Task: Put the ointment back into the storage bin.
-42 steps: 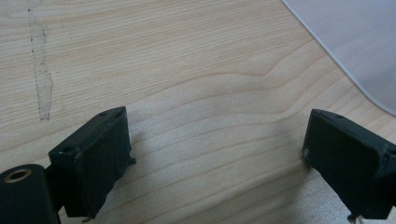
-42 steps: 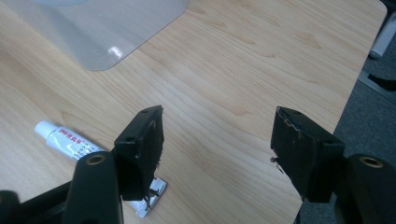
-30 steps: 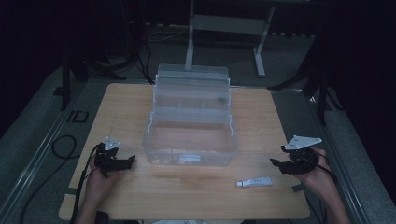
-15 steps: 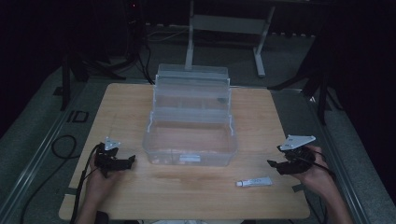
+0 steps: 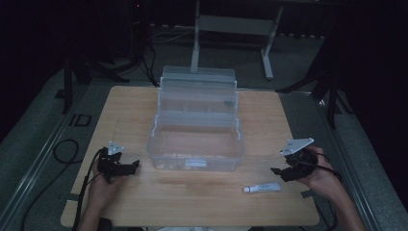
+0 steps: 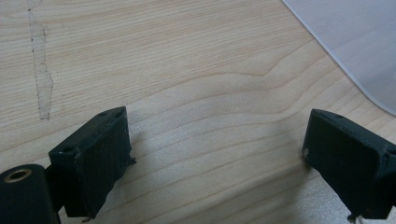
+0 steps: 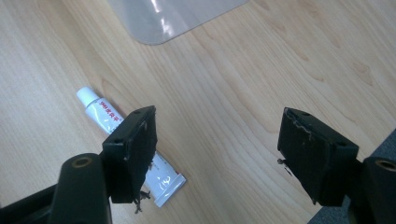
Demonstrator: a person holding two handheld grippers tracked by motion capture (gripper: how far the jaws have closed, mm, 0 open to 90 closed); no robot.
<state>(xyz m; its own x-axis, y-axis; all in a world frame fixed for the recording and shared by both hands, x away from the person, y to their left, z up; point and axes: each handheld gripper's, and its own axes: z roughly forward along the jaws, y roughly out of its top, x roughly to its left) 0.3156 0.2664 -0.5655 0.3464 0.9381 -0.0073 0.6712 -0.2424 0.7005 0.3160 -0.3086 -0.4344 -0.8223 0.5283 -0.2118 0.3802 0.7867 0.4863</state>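
A clear plastic storage box (image 5: 196,130) with its lid raised stands at the middle of the wooden table (image 5: 144,197). A small white tube (image 5: 261,187) with red print lies near the front edge, right of centre. My right gripper (image 5: 278,172) hovers just right of the tube, open and holding nothing; in the right gripper view the tube (image 7: 105,116) lies partly behind the left jaw. My left gripper (image 5: 131,166) sits open at the front left, above bare wood, with the box corner (image 6: 355,42) at the upper right of its view.
A black cable (image 5: 62,154) loops off the table's left side. Metal stand legs (image 5: 231,29) and dark floor lie beyond the far edge. The table's right edge (image 5: 300,159) runs close under my right hand.
My right gripper has shifted slightly left toward the tube. The left gripper and the box have stayed put.
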